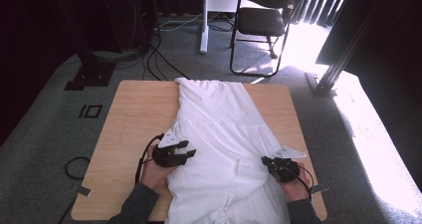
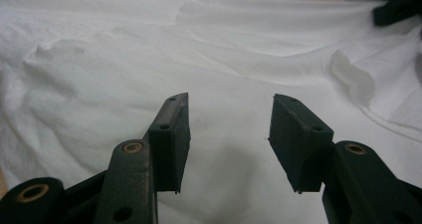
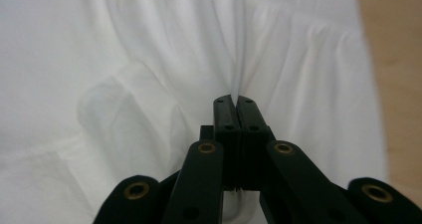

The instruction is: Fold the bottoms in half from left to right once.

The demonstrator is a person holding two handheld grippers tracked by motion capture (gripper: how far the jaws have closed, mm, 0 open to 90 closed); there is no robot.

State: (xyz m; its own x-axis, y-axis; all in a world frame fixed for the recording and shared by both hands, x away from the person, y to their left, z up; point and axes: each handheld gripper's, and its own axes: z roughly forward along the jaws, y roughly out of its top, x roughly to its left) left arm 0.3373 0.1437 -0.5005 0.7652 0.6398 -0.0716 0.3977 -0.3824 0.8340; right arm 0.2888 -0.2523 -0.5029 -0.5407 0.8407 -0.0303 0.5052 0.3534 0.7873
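My right gripper [image 3: 234, 102] pinches a fold of the white garment [image 1: 219, 134] near the table's [image 1: 129, 114] right edge — my left gripper [image 2: 229, 119] gapes, empty.

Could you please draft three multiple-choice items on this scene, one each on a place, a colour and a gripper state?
1. Where does the garment lie?
A. Along the middle of the wooden table
B. On the chair
C. On the floor

2. What colour is the garment?
A. Blue
B. White
C. Grey

3. How do the two grippers stand?
A. Both open
B. Left shut, right open
C. Left gripper open, right gripper shut on cloth

Answers: 1 A, it runs from the far edge to the near edge; 2 B, it is plain white throughout; 3 C, the left jaws stand apart over the cloth, while the right jaws pinch a raised fold.
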